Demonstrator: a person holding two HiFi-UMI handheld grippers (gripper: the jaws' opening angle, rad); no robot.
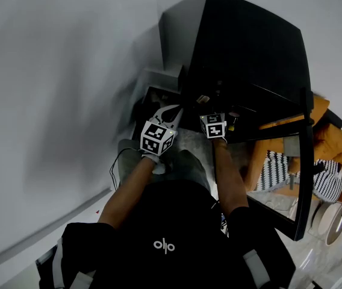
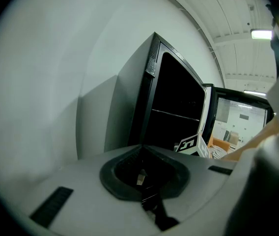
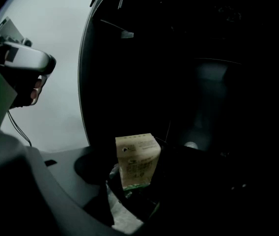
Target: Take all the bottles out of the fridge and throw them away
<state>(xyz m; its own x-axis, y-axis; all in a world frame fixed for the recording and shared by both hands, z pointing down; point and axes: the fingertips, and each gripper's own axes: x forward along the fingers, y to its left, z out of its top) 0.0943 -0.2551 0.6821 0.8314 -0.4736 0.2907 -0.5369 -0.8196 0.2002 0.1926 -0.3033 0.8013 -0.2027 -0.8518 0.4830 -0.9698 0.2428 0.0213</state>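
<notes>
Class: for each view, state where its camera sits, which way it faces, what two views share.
Head view: on the person's head, facing steeply down at the black fridge; forearms, left gripper, right gripper show.
Left gripper view: on that gripper, facing the fridge; its grey body shows.
Right gripper view: on that gripper, facing the fridge's dark interior and a carton; grey body shows.
Shared: head and left gripper views show the right gripper's cube.
</notes>
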